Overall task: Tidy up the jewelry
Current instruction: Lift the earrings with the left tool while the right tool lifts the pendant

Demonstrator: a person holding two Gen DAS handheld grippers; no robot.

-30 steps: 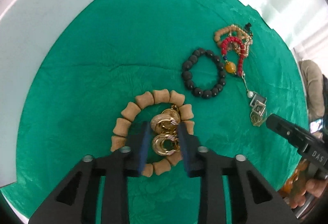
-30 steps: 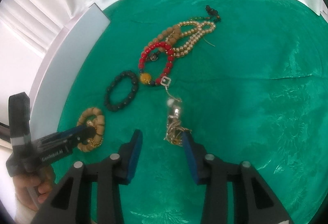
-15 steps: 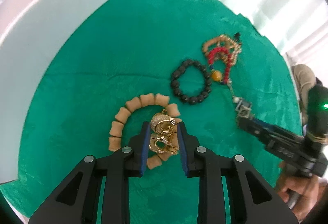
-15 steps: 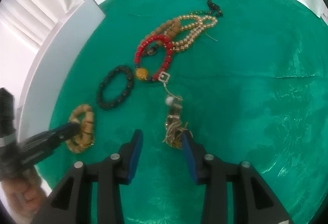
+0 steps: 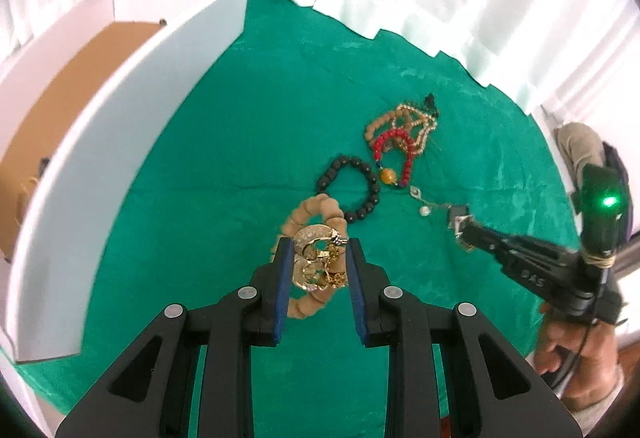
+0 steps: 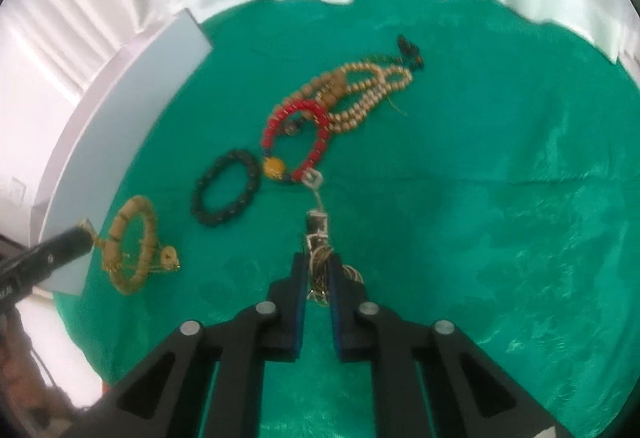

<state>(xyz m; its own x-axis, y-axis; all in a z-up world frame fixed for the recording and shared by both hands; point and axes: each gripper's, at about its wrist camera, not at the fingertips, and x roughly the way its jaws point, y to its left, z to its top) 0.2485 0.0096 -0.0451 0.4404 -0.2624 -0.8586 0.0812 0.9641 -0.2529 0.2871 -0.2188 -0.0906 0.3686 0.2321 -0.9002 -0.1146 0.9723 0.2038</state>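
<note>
your left gripper [image 5: 316, 270] has its blue pads closed in against a clump of gold earrings [image 5: 316, 258], and the tan wooden bracelet [image 5: 310, 213] hangs tangled with them. in the right wrist view that bracelet [image 6: 134, 244] looks raised off the green cloth [image 5: 240, 157], dangling from the dark tip at 9 o'clock, so the grip seems to carry both pieces at once. that reads as a lift toward the white box [image 5: 132, 125], which stands at 9 to 10 o'clock in the left view with its brown inside open.

your right gripper [image 6: 318, 274] has its jaws drawn nearly together on a tangle of gold chain [image 6: 318, 266], just below a small square pendant [image 6: 318, 224]. the chain's fine link runs up toward 12 o'clock to the red bead bracelet [image 6: 298, 141], so a pull here may drag that piece along.

on the cloth the black bead bracelet [image 6: 224, 187] lies flat at 10 o'clock of the right gripper, and the gold bead necklace [image 6: 360, 97] is heaped beyond the red one.

the left view alone shows the box's inside and your right hand [image 5: 576, 354] on its handle. the right view alone shows the bracelet hanging free and one earring dangling under it, loose enough to slip off.
</note>
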